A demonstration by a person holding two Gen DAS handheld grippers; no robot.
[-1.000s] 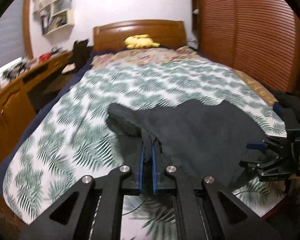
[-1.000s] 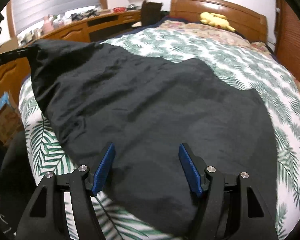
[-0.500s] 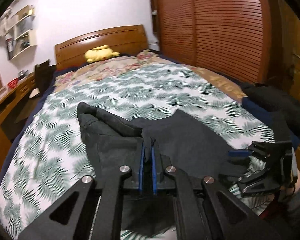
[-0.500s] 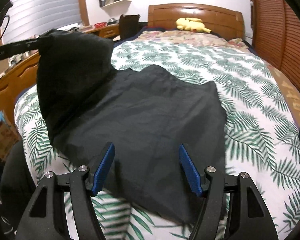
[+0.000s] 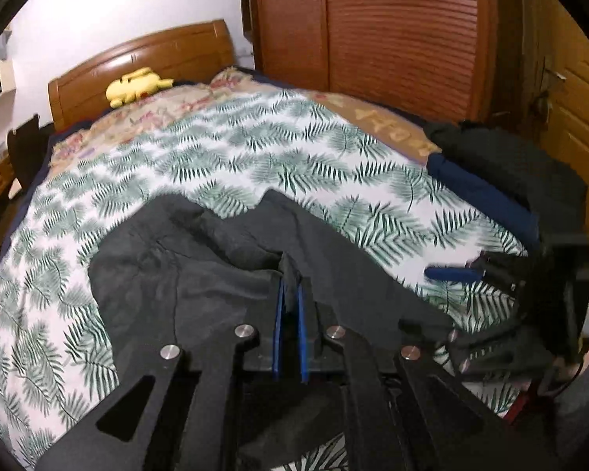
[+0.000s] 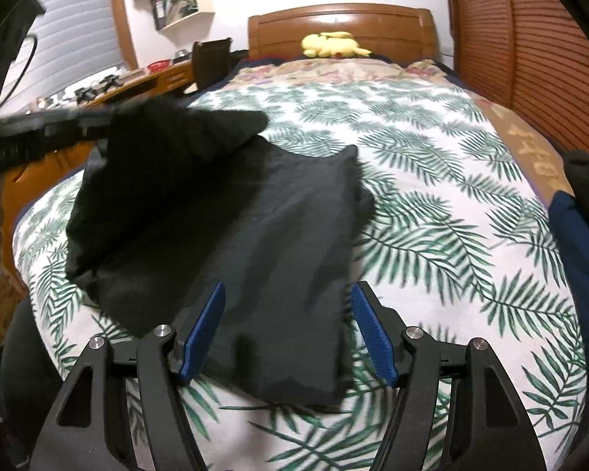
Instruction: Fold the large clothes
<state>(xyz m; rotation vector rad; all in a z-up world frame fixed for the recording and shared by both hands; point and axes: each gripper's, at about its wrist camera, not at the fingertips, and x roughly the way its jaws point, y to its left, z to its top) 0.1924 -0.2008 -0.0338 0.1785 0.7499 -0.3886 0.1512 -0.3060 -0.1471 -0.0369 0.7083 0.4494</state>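
Left gripper (image 5: 289,298): its two blue pads (image 5: 278,325) stand nearly together, clamped on a fold of the dark garment (image 5: 200,274), and it points forward and downward from the near edge; in the right wrist view it enters from the left as a dark, blurred bar holding that fold raised. Right gripper (image 6: 288,314): its blue pads (image 6: 206,322) stand wide apart with nothing pinched between them, pointing forward and downward above the near end of the garment. In the left wrist view the right gripper appears at the right, side-on and blurred, one blue pad pointing left.
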